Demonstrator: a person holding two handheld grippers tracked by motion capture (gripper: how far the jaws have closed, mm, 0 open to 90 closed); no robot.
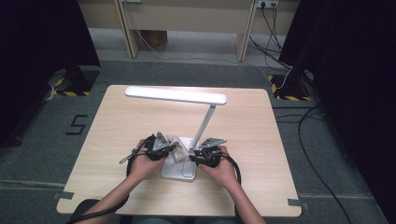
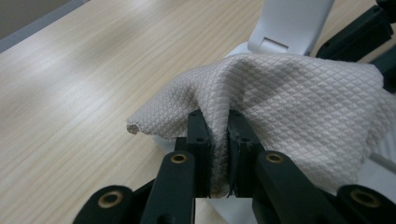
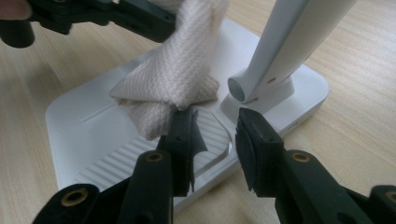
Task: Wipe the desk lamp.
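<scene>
only one piece of writing reaches us: a black "5" marking on the grey carpeted floor left of the pale wooden table; we find no brand or label on the white desk lamp with its long flat head. in the high view we see the left gripper and the right gripper facing each other over the lamp's white rectangular base, though hands and grey plates cover most of the base there and the jaws are too small to read. from the left gripper view we see the left gripper with its jaws pressed together on a fold of the beige quilted cloth, which drapes away to the right over the base and hides most of it. from the right gripper view we see the right gripper with its jaws parted and holding nothing, one jaw just beside the bunched cloth, the other near the foot of the lamp's slanted arm; whether that first jaw touches the cloth we cannot tell. the cloth rests on the base beside the ribbed touch pad.
</scene>
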